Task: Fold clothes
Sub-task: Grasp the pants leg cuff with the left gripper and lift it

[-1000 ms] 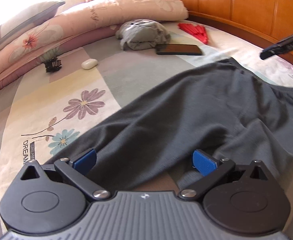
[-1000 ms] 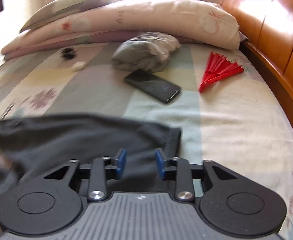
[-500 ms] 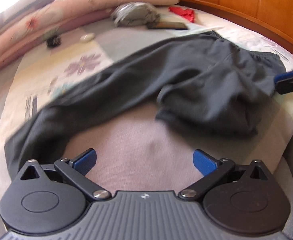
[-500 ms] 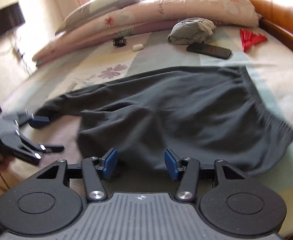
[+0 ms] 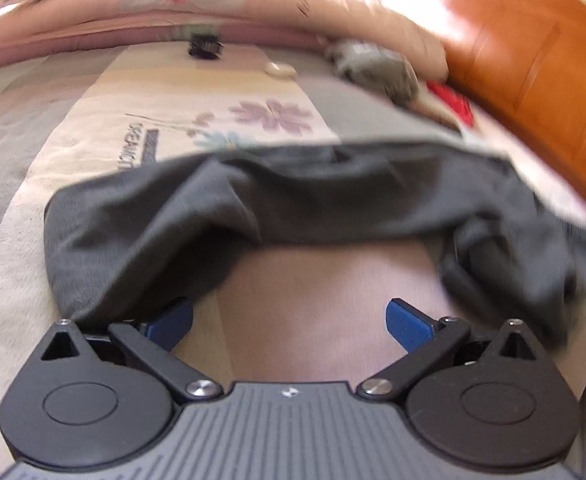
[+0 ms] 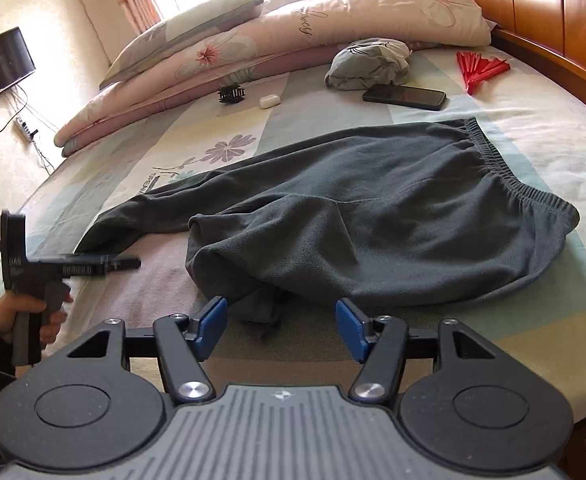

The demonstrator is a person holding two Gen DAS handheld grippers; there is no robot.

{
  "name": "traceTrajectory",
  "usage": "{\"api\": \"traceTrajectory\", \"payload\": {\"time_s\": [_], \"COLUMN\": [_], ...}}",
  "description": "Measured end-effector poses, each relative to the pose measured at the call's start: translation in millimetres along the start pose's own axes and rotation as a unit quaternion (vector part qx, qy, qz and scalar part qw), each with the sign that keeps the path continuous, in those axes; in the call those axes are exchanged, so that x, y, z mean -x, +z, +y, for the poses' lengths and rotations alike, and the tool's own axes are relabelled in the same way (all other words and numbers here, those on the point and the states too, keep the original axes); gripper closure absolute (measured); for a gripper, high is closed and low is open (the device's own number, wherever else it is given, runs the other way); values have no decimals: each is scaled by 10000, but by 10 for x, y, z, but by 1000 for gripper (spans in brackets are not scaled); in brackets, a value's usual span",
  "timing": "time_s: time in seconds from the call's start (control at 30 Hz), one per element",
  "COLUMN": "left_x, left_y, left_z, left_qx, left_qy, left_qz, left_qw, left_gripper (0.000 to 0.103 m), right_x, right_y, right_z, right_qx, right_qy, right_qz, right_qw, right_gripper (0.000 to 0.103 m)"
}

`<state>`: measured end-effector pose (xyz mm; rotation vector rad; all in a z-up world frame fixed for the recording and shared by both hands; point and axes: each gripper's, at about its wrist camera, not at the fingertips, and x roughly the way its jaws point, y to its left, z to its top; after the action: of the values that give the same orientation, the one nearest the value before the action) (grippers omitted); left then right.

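Dark grey trousers [image 6: 373, 208] lie spread across the bed [image 6: 533, 136], waistband toward the headboard, one leg bunched; right gripper [image 6: 281, 328] opening, nothing pinched, left gripper [image 5: 289, 320] spread at the cuff, likely to straighten legs first.

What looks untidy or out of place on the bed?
The dark grey trousers lie crooked: one leg stretches out flat, the other is bunched under itself near the front edge. A phone and a red fan lie loose beyond them.
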<state>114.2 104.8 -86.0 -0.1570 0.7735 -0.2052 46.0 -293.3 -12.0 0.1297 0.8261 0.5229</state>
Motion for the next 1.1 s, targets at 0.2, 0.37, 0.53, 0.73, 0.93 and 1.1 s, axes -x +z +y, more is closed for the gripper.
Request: {"api": "traceTrajectory", "payload": {"time_s": [0.2, 0.37, 0.53, 0.73, 0.93, 1.1], "left_x": [-13, 134, 18, 14, 358, 575], "left_y": [185, 186, 145, 300, 317, 311], "left_z": [275, 541, 583, 595, 531, 625], "left_qx": [193, 262, 451, 718, 310, 302], "left_qy": [436, 359, -100, 185, 27, 357], "left_qz": [-92, -135, -164, 7, 105, 92], "left_qw": [9988, 9989, 9988, 9972, 9995, 9989], "left_gripper": [1, 1, 1, 1, 1, 1], "right_x": [-77, -184, -345, -370, -369, -406], "right_y": [26, 50, 63, 54, 39, 48], "right_z": [81, 98, 165, 288, 238, 284], "right_qx": [-47, -90, -114, 64, -31, 27], "right_qy": [-58, -114, -22, -31, -62, 60], "right_qz": [-26, 40, 174, 175, 185, 232], "right_qw": [10000, 9999, 9998, 9998, 9998, 9997], "right_gripper": [37, 36, 36, 36, 35, 31]}}
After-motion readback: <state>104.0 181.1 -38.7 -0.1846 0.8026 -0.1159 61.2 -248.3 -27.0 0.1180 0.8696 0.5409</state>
